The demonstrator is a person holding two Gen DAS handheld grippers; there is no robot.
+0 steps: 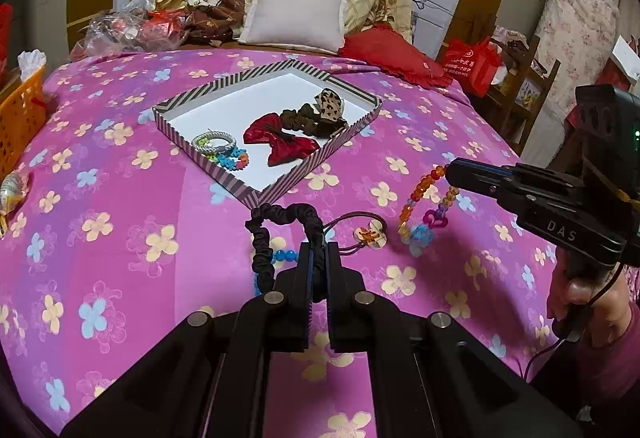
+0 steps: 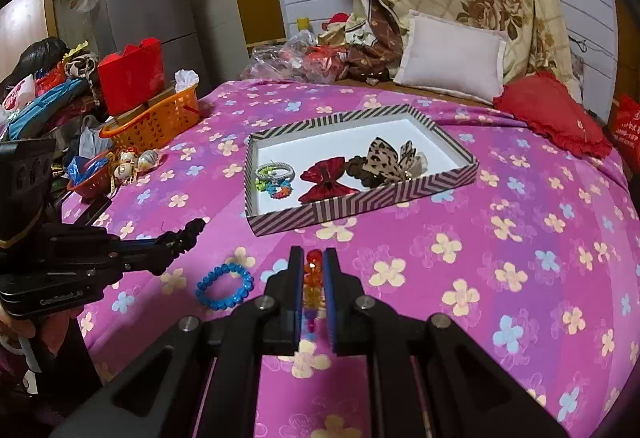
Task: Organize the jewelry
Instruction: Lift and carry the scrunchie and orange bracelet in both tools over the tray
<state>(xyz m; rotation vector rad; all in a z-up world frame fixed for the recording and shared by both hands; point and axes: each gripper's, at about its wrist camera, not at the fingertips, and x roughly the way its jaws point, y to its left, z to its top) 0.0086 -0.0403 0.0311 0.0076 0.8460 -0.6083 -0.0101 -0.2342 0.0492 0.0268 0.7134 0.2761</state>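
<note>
A striped box tray (image 1: 320, 161) (image 2: 360, 203) lies on the pink flowered bedspread and holds a red bow (image 1: 280, 143) (image 2: 326, 179), a brown scrunchie with a leopard bow (image 1: 316, 113) (image 2: 384, 161) and coloured hair ties (image 1: 220, 147) (image 2: 276, 179). My left gripper (image 1: 319, 250) (image 2: 176, 238) is shut on a black scrunchie (image 1: 264, 238) and holds it above the bed, just short of the tray. My right gripper (image 2: 313, 258) (image 1: 452, 171) is shut on an orange beaded bracelet (image 1: 420, 205) (image 2: 312, 278) that dangles. A blue bead bracelet (image 2: 224, 286) and a brown hair tie with a heart charm (image 1: 370, 234) lie on the bed.
An orange basket (image 2: 156, 125) and a small red basket (image 2: 86, 181) with trinkets stand at the bed's left edge. Pillows (image 2: 452, 61), a red cushion (image 2: 552, 117) and plastic bags (image 1: 120, 29) lie behind the tray. A red bag (image 1: 476, 65) stands right of the bed.
</note>
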